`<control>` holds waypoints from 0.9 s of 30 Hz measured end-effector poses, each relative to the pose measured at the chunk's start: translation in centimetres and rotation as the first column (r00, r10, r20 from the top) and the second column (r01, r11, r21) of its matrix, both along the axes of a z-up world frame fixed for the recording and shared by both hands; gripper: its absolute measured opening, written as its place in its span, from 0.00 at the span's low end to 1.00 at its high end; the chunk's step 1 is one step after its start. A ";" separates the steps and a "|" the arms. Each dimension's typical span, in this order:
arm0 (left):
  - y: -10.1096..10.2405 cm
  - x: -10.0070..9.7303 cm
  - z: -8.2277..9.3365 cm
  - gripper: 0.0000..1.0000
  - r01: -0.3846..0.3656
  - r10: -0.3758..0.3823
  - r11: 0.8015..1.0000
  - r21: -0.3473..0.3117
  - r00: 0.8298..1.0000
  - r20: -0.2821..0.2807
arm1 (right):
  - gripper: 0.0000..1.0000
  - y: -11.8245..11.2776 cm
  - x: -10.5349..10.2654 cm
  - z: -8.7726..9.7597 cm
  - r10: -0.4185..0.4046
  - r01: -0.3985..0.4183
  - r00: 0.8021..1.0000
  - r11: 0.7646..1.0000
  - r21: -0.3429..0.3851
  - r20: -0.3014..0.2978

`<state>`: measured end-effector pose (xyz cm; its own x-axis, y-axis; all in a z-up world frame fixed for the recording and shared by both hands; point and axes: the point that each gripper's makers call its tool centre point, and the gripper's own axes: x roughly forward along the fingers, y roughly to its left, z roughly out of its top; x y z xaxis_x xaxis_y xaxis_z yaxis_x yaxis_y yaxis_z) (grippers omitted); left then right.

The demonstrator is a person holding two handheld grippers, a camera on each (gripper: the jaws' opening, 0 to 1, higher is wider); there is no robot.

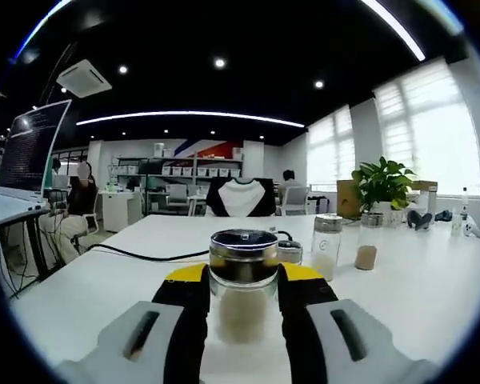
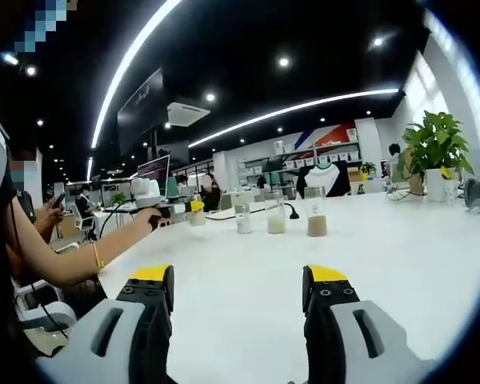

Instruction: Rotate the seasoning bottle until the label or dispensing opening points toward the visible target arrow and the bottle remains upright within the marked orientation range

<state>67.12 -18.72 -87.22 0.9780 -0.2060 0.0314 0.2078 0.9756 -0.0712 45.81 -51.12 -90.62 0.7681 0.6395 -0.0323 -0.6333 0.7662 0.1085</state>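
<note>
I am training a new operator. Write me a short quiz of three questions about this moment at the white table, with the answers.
1. True or false: the left gripper is closed around a seasoning bottle.
2. The right gripper is: A) holding a jar, B) open with nothing in it, C) resting on a plant.
3. Fill in: the held bottle's lid is ____ in colour.

Key: 1 true; 2 B; 3 dark. Three other jars stand apart on the table.
</note>
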 end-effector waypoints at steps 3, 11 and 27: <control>0.0 -1.2 0.7 0.35 -0.015 0.015 1.000 -0.014 1.000 0.023 | 0.65 0.0 0.3 -0.4 0.004 -0.004 1.000 1.000 0.004 -0.009; -1.4 -3.4 1.3 0.35 0.003 -0.003 1.000 0.012 0.999 0.041 | 0.65 0.2 0.1 -0.3 0.019 -0.019 1.000 1.000 0.008 -0.006; -1.1 -5.8 -0.5 0.35 -0.003 0.002 0.999 0.046 1.000 0.029 | 0.65 -0.1 0.1 -0.2 0.010 -0.010 1.000 1.000 0.001 -0.008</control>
<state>61.29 -19.86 -87.74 0.9774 -0.2053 0.0503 0.2065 0.9782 -0.0201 45.94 -51.25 -90.80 0.7611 0.6475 -0.0378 -0.6404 0.7594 0.1149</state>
